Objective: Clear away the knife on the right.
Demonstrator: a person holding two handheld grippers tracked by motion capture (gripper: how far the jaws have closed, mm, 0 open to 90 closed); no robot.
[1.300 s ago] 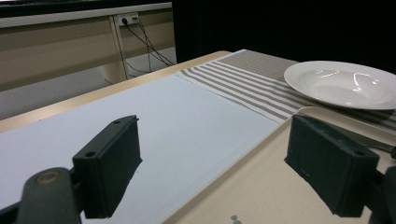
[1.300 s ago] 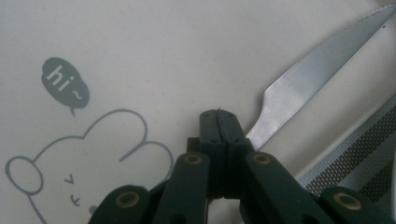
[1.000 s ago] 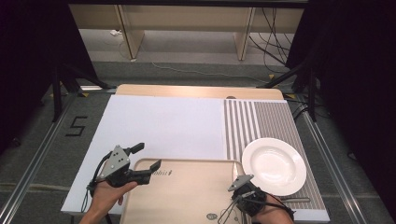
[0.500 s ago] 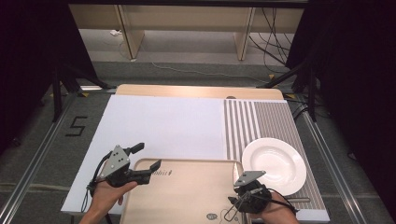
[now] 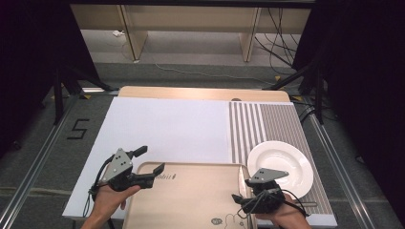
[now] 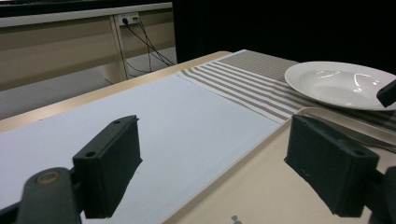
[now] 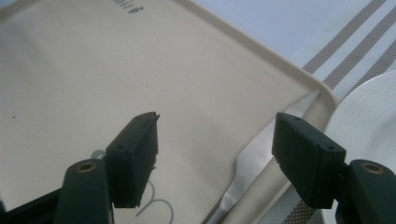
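Observation:
A beige tray (image 5: 191, 200) lies at the table's near edge. A silver knife (image 5: 240, 177) rests along its right rim, with the blade (image 7: 254, 156) pointing at the far corner. A white plate (image 5: 280, 166) sits to the right on a striped mat (image 5: 267, 125). My right gripper (image 5: 240, 194) hovers over the tray's right edge. Its jaws have just been opening and stand open (image 7: 215, 154) above the knife, with nothing pressed between them. My left gripper (image 5: 152, 159) is open and straddles the tray's far left corner (image 6: 219, 158).
A white sheet (image 5: 167, 126) covers the left and middle of the wooden table (image 5: 200, 92). The plate (image 6: 341, 81) lies beyond the tray's rim in the left gripper view. Cables and table legs stand on the floor behind the table.
The right gripper's jaws went from shut to open, and that hand lifted and drew back slightly to the right. The knife now lies free on the tray's rim. The left gripper stayed put.

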